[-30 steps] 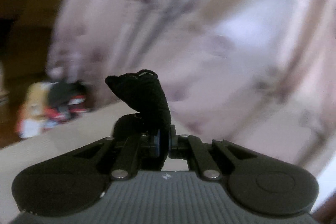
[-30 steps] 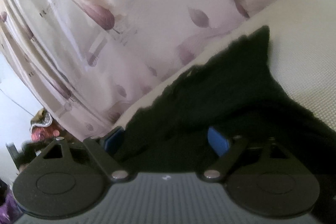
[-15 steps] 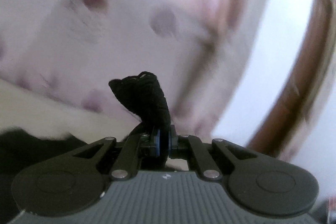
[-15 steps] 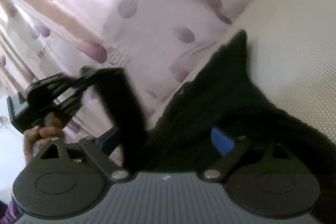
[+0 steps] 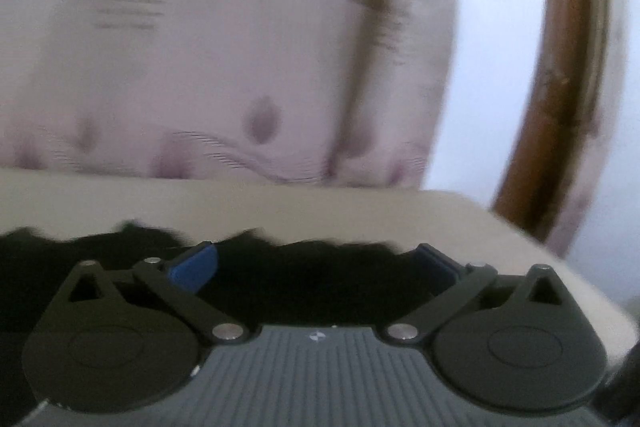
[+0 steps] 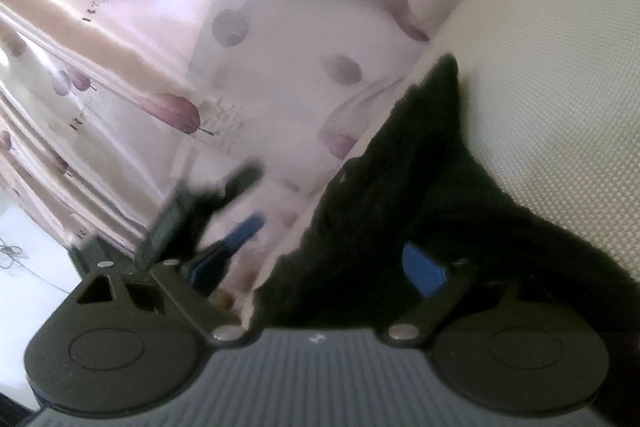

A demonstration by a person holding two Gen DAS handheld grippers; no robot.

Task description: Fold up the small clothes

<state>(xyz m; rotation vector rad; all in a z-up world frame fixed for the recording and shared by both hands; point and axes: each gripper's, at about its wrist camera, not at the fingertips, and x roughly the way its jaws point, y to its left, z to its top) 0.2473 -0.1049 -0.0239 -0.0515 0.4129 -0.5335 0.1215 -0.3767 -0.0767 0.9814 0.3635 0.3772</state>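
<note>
A small black knitted garment (image 5: 304,279) lies on the cream table (image 5: 280,211). In the left wrist view my left gripper (image 5: 316,263) is open just above it, blue pads spread wide, holding nothing. In the right wrist view the same black garment (image 6: 400,195) lies along the table's far edge. My right gripper (image 6: 328,247) is open over it, and the cloth covers part of the right pad (image 6: 424,267). The left gripper (image 6: 204,211) shows blurred at the left of that view.
A pink curtain with purple leaf prints (image 5: 200,67) hangs right behind the table; it also fills the right wrist view (image 6: 160,67). A brown wooden frame (image 5: 560,87) stands at the right. The textured table top (image 6: 560,107) extends to the right.
My left gripper was shut on a fold of the black garment; it swung right and down, opened and let the cloth go. The right gripper stayed open over the garment.
</note>
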